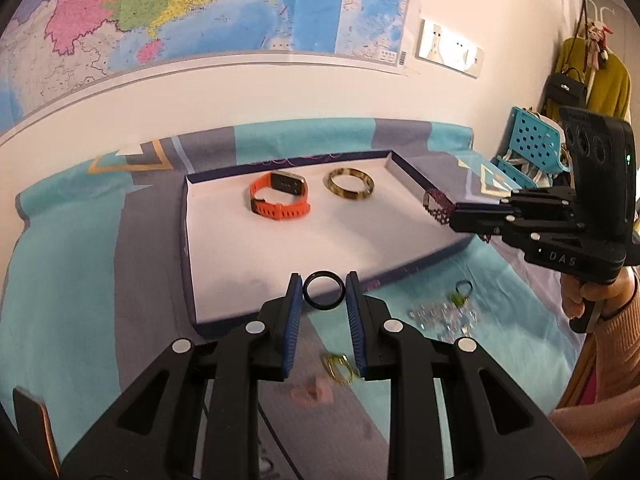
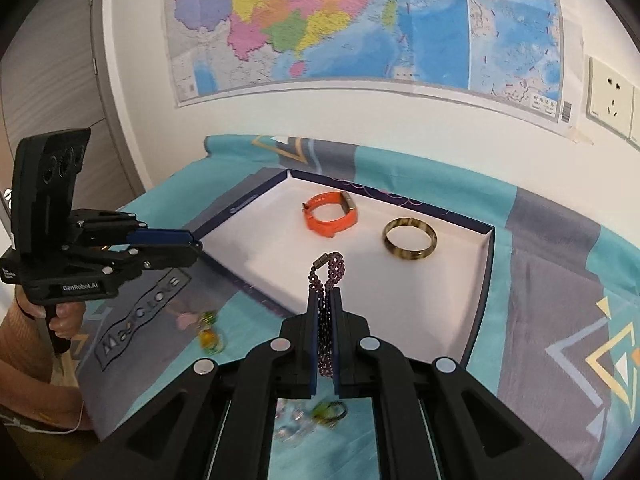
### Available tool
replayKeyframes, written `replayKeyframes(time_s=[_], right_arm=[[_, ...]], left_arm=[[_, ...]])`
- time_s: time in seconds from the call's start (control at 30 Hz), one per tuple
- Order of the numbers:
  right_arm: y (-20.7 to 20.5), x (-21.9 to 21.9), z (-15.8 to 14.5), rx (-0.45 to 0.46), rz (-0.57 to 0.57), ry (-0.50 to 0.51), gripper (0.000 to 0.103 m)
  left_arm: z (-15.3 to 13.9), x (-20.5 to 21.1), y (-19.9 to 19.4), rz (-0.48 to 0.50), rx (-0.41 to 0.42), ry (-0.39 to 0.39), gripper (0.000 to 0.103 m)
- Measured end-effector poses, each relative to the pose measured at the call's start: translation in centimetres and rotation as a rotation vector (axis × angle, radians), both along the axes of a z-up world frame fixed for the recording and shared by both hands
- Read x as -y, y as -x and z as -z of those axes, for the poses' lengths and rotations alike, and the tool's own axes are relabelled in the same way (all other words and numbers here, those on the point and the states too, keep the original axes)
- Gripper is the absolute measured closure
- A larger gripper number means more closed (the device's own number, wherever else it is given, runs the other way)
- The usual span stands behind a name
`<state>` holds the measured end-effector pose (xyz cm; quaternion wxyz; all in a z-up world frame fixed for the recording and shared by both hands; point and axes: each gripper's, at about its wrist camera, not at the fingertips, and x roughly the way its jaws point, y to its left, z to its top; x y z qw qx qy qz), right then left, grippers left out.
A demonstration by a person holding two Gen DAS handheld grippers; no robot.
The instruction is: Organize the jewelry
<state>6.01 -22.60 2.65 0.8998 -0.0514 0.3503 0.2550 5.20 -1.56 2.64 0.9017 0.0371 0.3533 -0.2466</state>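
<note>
White tray [image 1: 224,248] ahead of jaws is holding watch [image 1: 280,196], bangle [image 1: 351,184]; left gripper [image 1: 323,300] is clamping black ring [image 1: 323,291], right gripper [image 2: 325,320] is clamping beaded bracelet [image 2: 326,280]; loose pieces [image 1: 444,316] are waiting below.

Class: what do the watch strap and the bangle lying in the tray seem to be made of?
Watch strap: probably silicone or rubber, since it is matte orange, punched with holes and bends in a loop. Bangle: possibly resin, horn or stone, a glossy, rigid ring mottled brown and cream.

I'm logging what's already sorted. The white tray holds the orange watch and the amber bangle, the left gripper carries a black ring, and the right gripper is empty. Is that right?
Not quite: the right gripper is not empty. It is shut on a purple beaded bracelet, as the right wrist view shows. The rest stands: orange watch and amber bangle in the white tray, black ring in the left gripper.
</note>
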Motion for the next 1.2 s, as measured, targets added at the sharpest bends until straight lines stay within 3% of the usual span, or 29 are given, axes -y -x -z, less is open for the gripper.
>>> replayKeyframes(time_s=[0.8, 1.2], right_arm=[[-8.7, -1.4, 4.0, -0.089, 0.002, 0.196, 0.099], [-9.0, 0.1, 3.8, -0.106, 0.038, 0.133, 0.094]], left_arm=[[2.4, 3.8, -8.8, -0.015, -0.076, -0.099, 0.080], [4.1, 5.0, -11.2, -0.046, -0.125, -0.144, 0.080]])
